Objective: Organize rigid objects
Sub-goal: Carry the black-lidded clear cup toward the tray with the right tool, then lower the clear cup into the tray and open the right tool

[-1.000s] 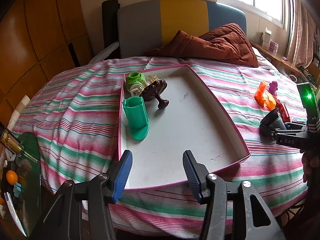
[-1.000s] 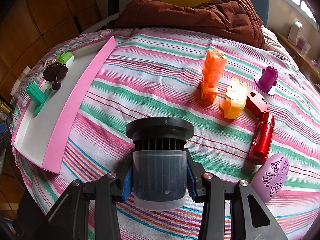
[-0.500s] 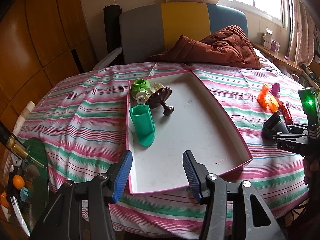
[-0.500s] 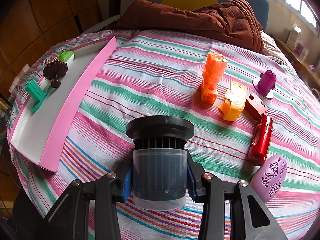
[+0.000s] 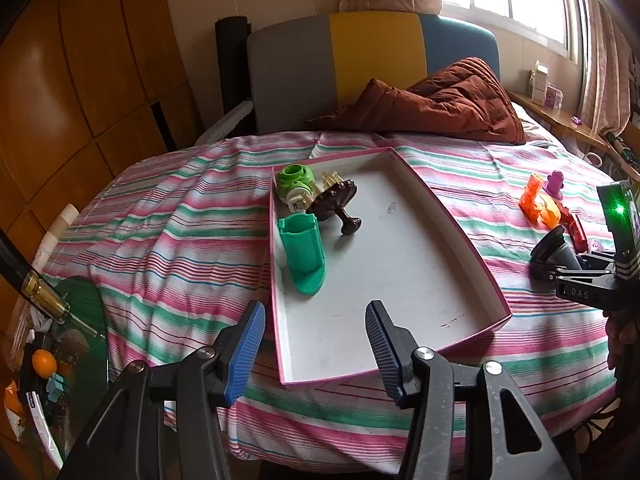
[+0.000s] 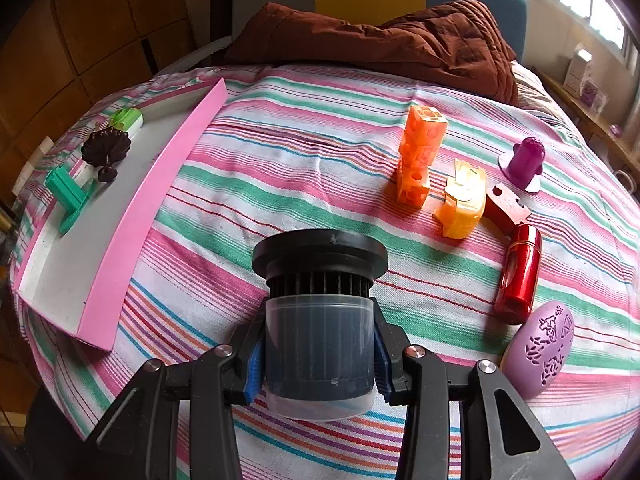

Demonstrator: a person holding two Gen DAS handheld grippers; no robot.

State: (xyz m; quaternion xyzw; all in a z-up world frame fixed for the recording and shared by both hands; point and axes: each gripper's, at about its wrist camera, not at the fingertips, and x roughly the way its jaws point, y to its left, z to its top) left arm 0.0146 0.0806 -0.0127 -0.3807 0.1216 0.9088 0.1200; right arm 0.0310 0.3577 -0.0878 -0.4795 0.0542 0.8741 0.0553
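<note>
The right gripper point(image 6: 320, 364) clamped a cylindrical filter point(image 6: 320, 320) above the striped bedspread point(image 6: 280, 160), long axis pointing forward, black flanged end leading, translucent cup rearward. The left gripper point(image 5: 316, 344) hung wide open, empty, over the tray's point(image 5: 464, 236) near edge.

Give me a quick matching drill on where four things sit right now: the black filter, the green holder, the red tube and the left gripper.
Things:
1. black filter
2. green holder
3. red tube
4. left gripper

States:
A. lying on the striped cloth
B. open, holding nothing
C. clamped in the right gripper
D. inside the pink tray

Pairs: 1-C, 2-D, 3-A, 4-B
</note>
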